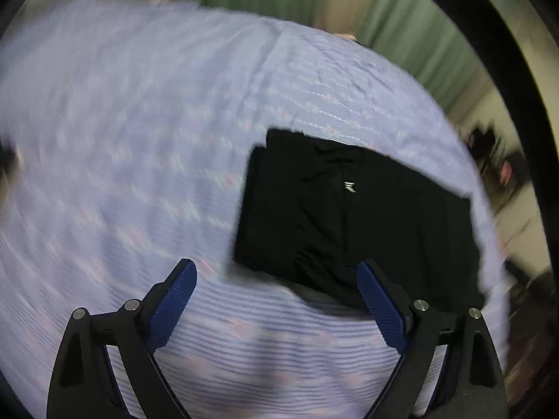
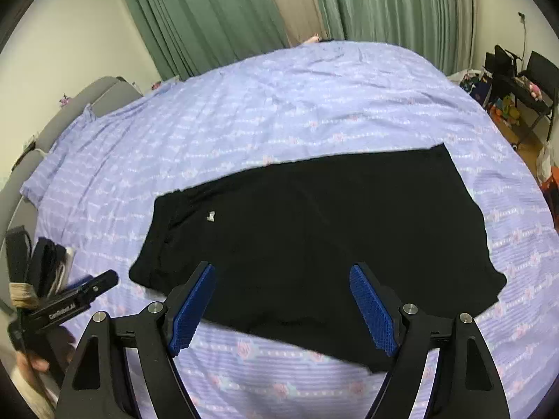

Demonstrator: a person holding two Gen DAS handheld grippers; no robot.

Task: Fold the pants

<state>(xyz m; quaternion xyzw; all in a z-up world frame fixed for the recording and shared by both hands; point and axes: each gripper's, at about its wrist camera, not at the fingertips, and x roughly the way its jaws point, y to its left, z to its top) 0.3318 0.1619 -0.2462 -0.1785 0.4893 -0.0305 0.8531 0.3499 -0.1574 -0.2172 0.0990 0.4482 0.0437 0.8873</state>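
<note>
Left tongs [image 1: 276, 300] and right tongs [image 2: 282, 303] both spread wide, holding nothing, above the bed [image 2: 279, 104]. Black pants [image 2: 314, 230] lie flat on it, already partly folded. Judgement: pinch both near-edge corners evenly, keeping layers aligned.

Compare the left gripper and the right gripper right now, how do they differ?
The left gripper hangs over the striped bedspread near a corner of the black pants; the right gripper hangs directly over the pants. The left wrist view is motion-blurred; the right wrist view is sharp. Both are open and hold nothing.
</note>
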